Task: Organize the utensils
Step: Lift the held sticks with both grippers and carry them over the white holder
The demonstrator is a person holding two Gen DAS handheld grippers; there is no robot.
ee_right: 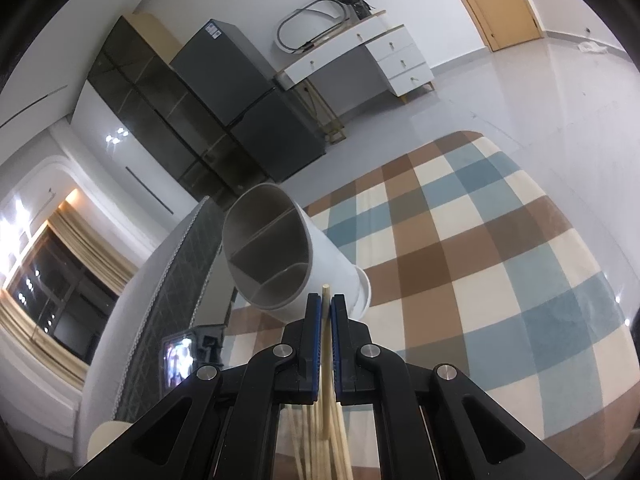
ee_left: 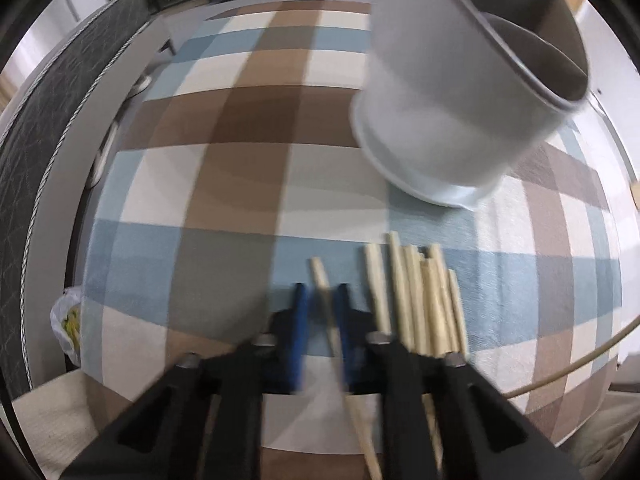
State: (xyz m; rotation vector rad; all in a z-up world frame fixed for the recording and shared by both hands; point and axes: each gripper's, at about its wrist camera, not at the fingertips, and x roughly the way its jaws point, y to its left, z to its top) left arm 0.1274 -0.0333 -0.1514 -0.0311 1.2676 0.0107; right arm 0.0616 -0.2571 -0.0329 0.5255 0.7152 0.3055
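Chopsticks are the job here, and each gripper is clenched on one. Nearest in the left wrist view, the left gripper (ee_left: 320,300) points steeply down, its blue fingers (ee_left: 298,316) pinching a single chopstick (ee_left: 320,276) just beside the loose bundle of chopsticks (ee_left: 420,300) lying on the checked rug (ee_left: 220,168). The right gripper (ee_right: 326,312) grasps another chopstick (ee_right: 326,292), its tip poking out just past the pads and aimed at the holder.

Beyond the bundle stands the white utensil holder (ee_left: 432,120), divided into compartments, near the rug's far right part. In my judgement the step in hand is lifting the pinched sticks clear; do it straight up, so the left one doesn't drag its neighbours, then bring a tip over one compartment before letting go.

Further off, a dark quilted mattress (ee_left: 48,120) runs along the rug's left edge and a dark fridge (ee_right: 248,96) stands by the wall; neither blocks the way.
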